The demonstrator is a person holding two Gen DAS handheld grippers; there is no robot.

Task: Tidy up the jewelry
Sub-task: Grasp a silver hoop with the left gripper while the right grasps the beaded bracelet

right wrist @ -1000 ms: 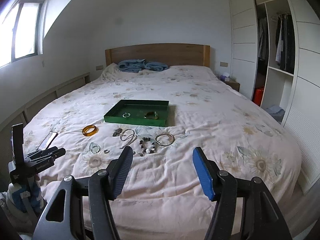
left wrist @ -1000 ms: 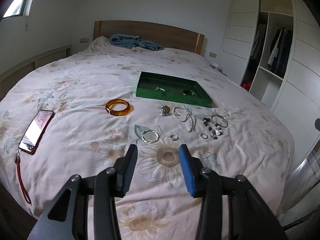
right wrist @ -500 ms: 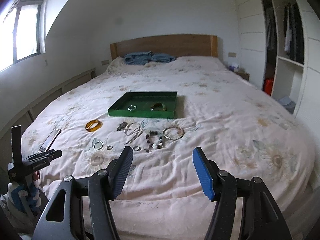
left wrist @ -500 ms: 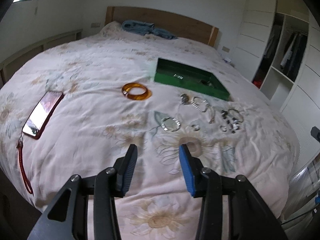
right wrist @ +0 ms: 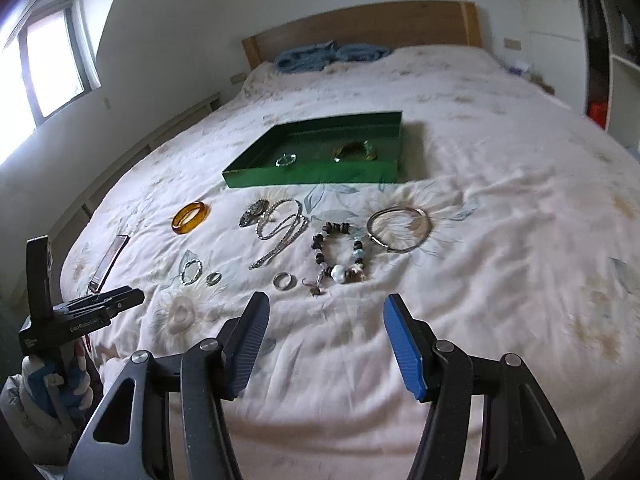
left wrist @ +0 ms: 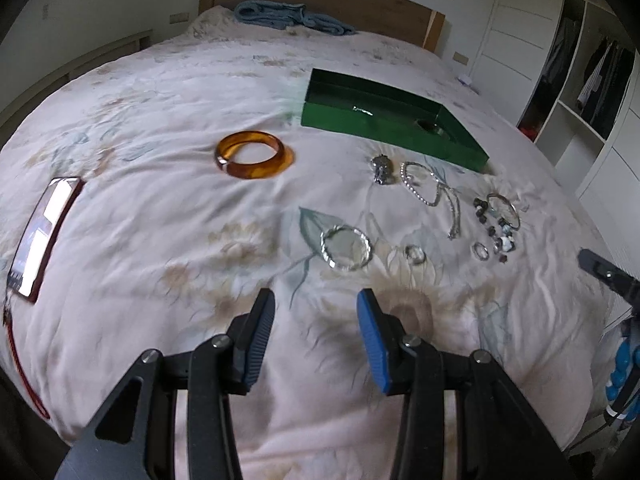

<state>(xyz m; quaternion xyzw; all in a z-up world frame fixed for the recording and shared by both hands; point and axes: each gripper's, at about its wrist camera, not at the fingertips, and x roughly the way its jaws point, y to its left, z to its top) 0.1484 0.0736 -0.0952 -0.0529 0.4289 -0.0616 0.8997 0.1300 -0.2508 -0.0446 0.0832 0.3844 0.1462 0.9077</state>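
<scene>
Jewelry lies loose on the bed: one amber bangle, one beaded bracelet, two small rings. Two pieces sit in my green tray. Left gripper and right gripper hover with fingers spread wide, holding nothing.

This is a bedroom in a home. A big bed with a flowery cover fills the room. It has a wooden headboard. Clothes hang in an open closet, and there is a window.
</scene>
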